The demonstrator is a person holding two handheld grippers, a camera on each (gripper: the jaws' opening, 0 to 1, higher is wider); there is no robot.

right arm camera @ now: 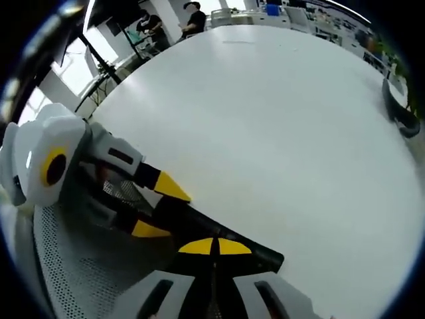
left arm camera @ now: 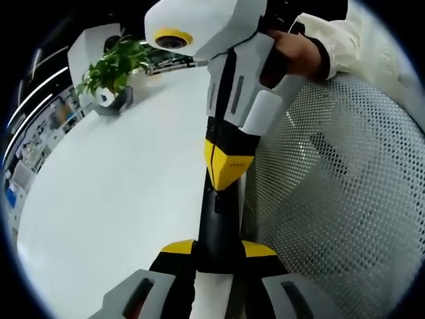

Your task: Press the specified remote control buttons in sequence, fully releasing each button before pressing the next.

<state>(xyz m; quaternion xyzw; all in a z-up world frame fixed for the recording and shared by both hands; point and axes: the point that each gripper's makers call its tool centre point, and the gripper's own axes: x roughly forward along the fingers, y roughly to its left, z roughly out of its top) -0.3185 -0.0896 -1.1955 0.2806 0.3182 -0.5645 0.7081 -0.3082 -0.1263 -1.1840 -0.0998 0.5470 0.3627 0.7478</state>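
A slim black remote control [left arm camera: 216, 222] is held just above the white table [left arm camera: 119, 186]. My left gripper [left arm camera: 218, 250] is shut on it, one yellow-tipped jaw on each side. My right gripper [left arm camera: 227, 163] comes down from above, jaws shut together, and its yellow tips rest on the remote's top face. In the right gripper view the remote [right arm camera: 260, 252] runs across under my right gripper's [right arm camera: 215, 247] joined tips. The left gripper [right arm camera: 161, 209] enters from the left and clamps the remote's other end. The buttons are hidden.
A white mesh chair back [left arm camera: 345, 193] stands close by on one side, also seen as mesh [right arm camera: 66, 272]. A potted plant [left arm camera: 113, 70] sits at the far table edge. A person's hand [left arm camera: 299, 50] holds the right gripper. Two people [right arm camera: 192, 16] stand far off.
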